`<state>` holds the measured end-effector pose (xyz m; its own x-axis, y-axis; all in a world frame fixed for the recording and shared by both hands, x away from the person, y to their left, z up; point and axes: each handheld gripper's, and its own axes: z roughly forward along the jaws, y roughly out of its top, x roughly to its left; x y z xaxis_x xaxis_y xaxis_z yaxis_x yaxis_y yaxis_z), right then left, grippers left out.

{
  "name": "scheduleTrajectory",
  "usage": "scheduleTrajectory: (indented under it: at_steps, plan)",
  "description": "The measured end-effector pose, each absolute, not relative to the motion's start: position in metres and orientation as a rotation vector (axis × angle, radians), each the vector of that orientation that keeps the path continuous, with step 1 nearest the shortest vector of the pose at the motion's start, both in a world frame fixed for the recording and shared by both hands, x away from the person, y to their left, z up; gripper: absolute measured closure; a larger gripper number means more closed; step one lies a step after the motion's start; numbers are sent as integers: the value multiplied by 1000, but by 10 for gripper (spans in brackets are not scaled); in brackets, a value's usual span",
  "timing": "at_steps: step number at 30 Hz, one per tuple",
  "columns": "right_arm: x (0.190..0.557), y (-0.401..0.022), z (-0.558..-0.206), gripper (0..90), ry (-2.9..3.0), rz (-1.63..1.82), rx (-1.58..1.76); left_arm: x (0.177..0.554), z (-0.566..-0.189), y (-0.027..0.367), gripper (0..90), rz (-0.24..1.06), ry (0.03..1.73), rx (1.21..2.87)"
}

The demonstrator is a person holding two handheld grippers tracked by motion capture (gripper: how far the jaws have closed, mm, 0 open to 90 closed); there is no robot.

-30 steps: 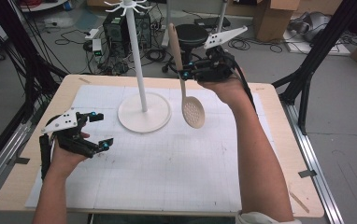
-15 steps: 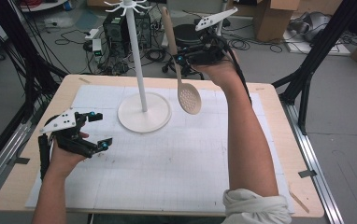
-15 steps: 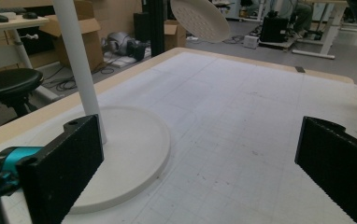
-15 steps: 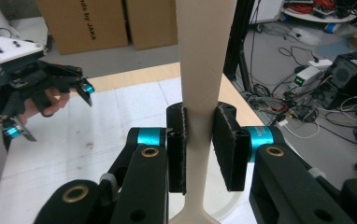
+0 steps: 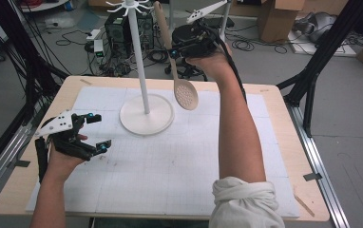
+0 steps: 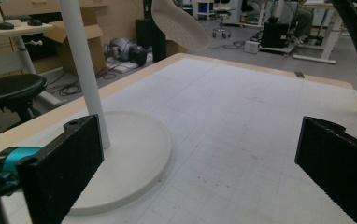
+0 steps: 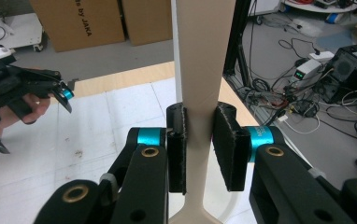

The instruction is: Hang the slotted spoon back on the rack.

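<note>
A beige slotted spoon (image 5: 185, 92) hangs in the air above the table's far side, bowl down, handle up. My right gripper (image 5: 172, 52) is shut on its handle (image 7: 200, 88), just right of the white stand's pole (image 5: 139, 61). The stand's round base (image 5: 146, 114) rests on the white mat, and its hooks (image 5: 129, 6) spread out at the top. My left gripper (image 5: 96, 131) rests low at the table's left, open, nothing between its jaws. In the left gripper view the pole (image 6: 84, 70), the base (image 6: 130, 158) and the spoon's bowl (image 6: 179, 23) lie ahead.
A white gridded mat (image 5: 170, 156) covers most of the wooden table (image 5: 284, 137). Beyond the far edge are a black stool (image 5: 189, 33), cables and electronics on the floor. Black frame posts (image 5: 322, 57) flank the table. Cardboard boxes (image 5: 274, 14) stand at the back right.
My right gripper has lifted the spoon higher and a little toward the stand's pole. The left gripper has stayed where it was.
</note>
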<state>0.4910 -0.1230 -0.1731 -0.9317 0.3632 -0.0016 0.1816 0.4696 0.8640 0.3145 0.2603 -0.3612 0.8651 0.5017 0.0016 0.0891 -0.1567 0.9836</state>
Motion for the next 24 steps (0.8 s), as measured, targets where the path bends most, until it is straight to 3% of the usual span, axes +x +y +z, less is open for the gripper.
scheduleTrajectory:
  at_steps: [24]
  plan:
    - [495,-101,-180,761,2582,1435,453,313,-360,263,17,393,460,1697]
